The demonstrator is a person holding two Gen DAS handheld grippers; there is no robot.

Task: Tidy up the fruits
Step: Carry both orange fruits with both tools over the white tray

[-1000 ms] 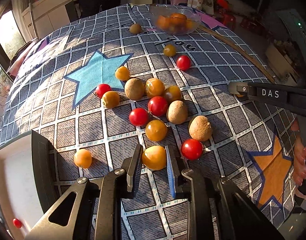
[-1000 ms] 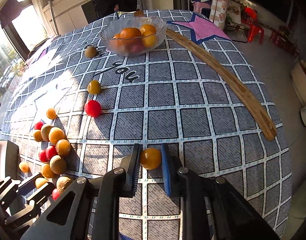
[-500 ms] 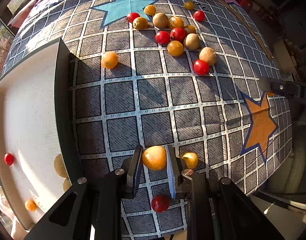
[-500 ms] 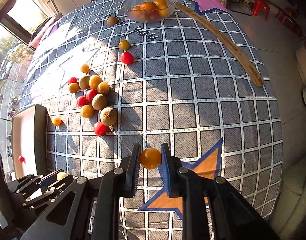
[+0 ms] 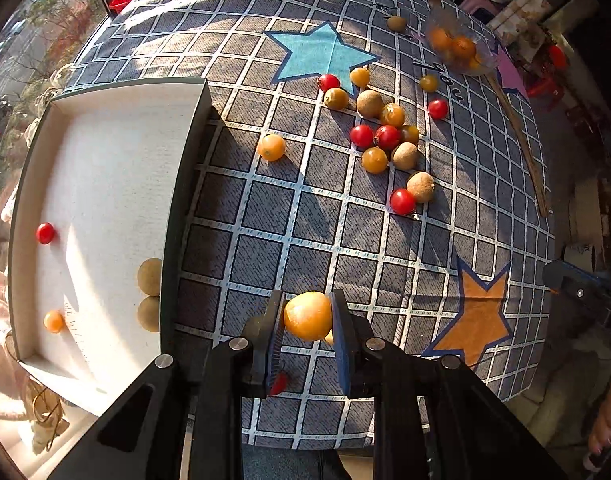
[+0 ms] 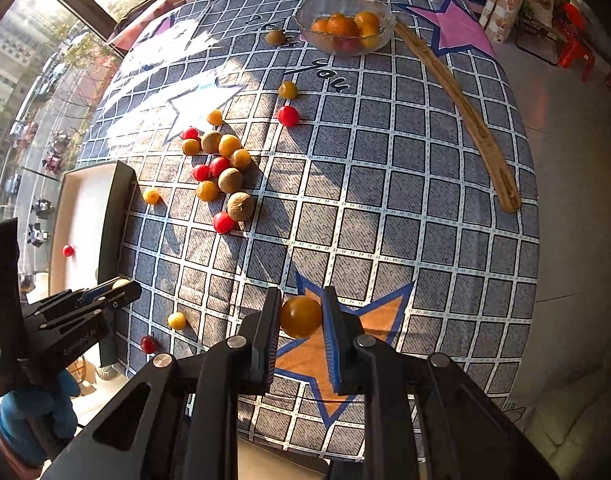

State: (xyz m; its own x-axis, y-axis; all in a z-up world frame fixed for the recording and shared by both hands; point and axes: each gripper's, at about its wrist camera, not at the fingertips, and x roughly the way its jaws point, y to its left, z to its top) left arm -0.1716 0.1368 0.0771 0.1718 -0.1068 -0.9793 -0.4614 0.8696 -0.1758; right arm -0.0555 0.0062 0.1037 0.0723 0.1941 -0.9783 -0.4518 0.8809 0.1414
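Observation:
My left gripper (image 5: 308, 330) is shut on an orange tomato (image 5: 308, 315), held above the cloth just right of the white tray (image 5: 105, 152). The tray holds a red tomato (image 5: 45, 233), a small orange one (image 5: 54, 321) and two brown fruits (image 5: 149, 276). My right gripper (image 6: 301, 328) is shut on an orange tomato (image 6: 300, 316) above the orange star (image 6: 337, 352). A cluster of red, orange and brown fruits (image 5: 385, 140) lies mid-cloth; it also shows in the right wrist view (image 6: 221, 172). The left gripper (image 6: 105, 292) appears there beside the tray (image 6: 81, 216).
A glass bowl of oranges (image 6: 345, 26) stands at the far end. A wooden stick (image 6: 457, 112) lies along the right side. Loose tomatoes (image 6: 176, 320) (image 6: 148, 343) lie near the front edge. A lone orange tomato (image 5: 270, 147) sits near the tray wall.
Both grippers have pulled back and risen, each still holding its tomato. The left one has swung left, bringing the tray fully into view.

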